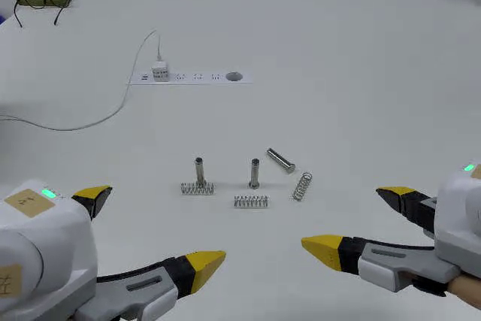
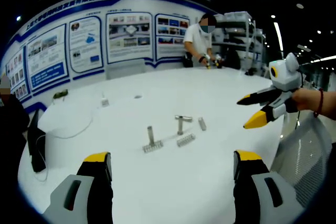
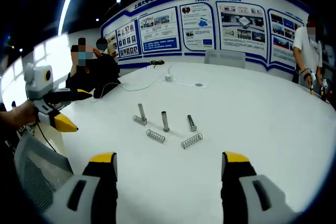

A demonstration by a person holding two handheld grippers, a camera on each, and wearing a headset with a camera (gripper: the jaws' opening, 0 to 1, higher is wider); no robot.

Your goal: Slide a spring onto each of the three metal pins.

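The left claw (image 1: 150,231) and right claw (image 1: 359,218) hang released and empty over the bench (image 1: 361,88), at 7 and 4 o'clock of the parts. One pin (image 1: 199,171) stands upright with a spring (image 1: 197,188) lying at its foot. A second pin (image 1: 255,174) stands with a second spring (image 1: 251,201) at its 6 o'clock, and the third pin (image 1: 280,160) lies flat, a third spring (image 1: 302,186) at its 4 o'clock.

— The table (image 1: 361,73): smooth, matt white, with a faint sheen. And the pins (image 1: 255,174)?
— Bright polished metal. The springs (image 1: 251,201) at their six o'clock are thin wire, a duller grey.
— The tools?
— The left gripper (image 1: 158,227) and right gripper (image 1: 349,219) have glossy white and grey plastic shells with matt yellow tips. At eleven o'clock lies a white plastic power strip (image 1: 192,77).
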